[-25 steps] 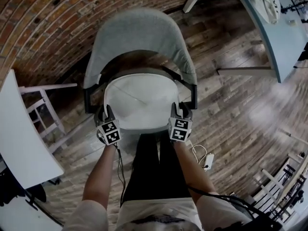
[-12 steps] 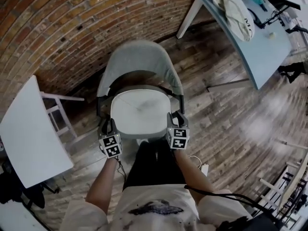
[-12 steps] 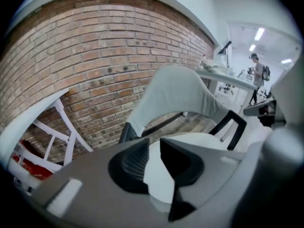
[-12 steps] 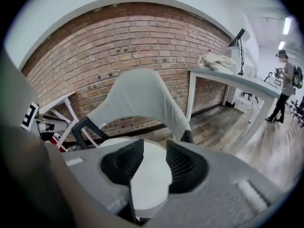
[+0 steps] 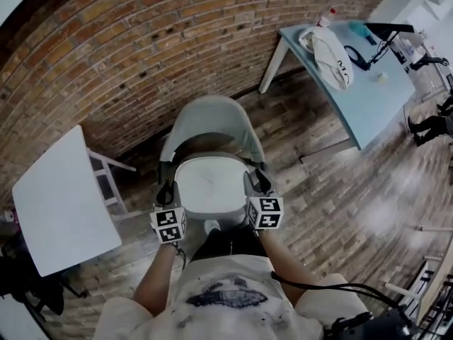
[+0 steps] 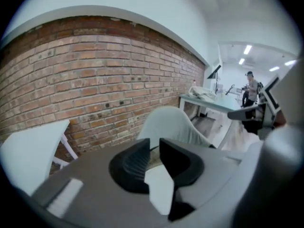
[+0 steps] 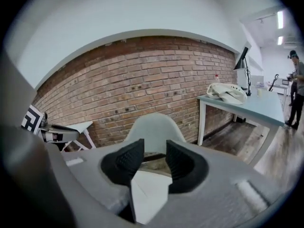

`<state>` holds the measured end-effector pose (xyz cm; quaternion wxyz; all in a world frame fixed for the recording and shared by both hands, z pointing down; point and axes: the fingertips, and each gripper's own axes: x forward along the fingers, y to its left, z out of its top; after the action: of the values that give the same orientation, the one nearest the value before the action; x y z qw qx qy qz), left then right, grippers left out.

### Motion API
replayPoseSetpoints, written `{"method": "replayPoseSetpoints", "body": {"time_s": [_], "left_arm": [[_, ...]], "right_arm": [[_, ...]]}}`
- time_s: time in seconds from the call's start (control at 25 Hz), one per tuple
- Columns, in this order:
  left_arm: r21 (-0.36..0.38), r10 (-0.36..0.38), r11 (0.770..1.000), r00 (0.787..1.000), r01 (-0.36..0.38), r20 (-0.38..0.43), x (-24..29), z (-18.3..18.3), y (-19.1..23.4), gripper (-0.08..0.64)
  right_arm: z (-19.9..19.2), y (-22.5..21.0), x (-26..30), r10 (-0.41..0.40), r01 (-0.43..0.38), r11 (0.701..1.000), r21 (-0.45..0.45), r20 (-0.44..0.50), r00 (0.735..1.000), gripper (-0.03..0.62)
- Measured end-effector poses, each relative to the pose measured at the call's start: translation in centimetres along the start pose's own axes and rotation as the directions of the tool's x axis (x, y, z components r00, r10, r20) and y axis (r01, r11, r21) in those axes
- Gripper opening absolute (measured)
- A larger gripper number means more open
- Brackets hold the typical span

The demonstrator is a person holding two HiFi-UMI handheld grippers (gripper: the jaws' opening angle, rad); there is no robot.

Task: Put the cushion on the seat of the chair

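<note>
White and rounded, the flat seat cushion lies on the seat of the grey shell-backed chair, between its black armrests, and hides the seat under it. In the head view the left gripper and the right gripper flank the cushion's two sides; from above it is unclear whether they touch it. The left gripper view shows its ribbed black pads a narrow gap apart. The right one's pads stand a little wider, with the chair back visible through the gap. Neither pair pinches anything at the tips. A white wedge sits low in each gap, too blurred to name. A blurred grey surface fills the lower half of both gripper views. The chair's legs are out of sight. Beyond the chair stands a red brick wall on dark wooden planks.
</note>
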<state>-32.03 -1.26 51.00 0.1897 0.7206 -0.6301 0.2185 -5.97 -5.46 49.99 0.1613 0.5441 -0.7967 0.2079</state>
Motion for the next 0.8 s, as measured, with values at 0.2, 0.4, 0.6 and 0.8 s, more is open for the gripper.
{"method": "replayPoseSetpoints", "body": {"time_s": [0.2, 0.4, 0.6, 0.8], "left_arm": [[-0.003, -0.039, 0.999, 0.997, 0.039, 0.073, -2.4, 6.2, -1.1, 0.026], [0.029, -0.084, 0.996, 0.982, 0.08, 0.168, -5.4, 11.6, -2.8, 0.005], [0.033, -0.104, 0.995, 0.963, 0.099, 0.248, -7.4, 15.5, -3.4, -0.008], [0.048, -0.105, 0.994, 0.944, 0.095, 0.312, -8.3, 18.3, -3.9, -0.008]], "right_arm": [[7.0, 3.2, -2.4, 0.078, -0.078, 0.997, -0.009, 0.112, 0.991, 0.139], [12.6, 5.4, -5.4, 0.132, -0.135, 0.991, 0.0, 0.214, 0.968, 0.115], [16.2, 6.3, -7.6, 0.15, -0.145, 0.989, -0.039, 0.282, 0.948, 0.065], [19.2, 7.4, -8.9, 0.178, -0.154, 0.983, -0.101, 0.326, 0.928, 0.016]]}}
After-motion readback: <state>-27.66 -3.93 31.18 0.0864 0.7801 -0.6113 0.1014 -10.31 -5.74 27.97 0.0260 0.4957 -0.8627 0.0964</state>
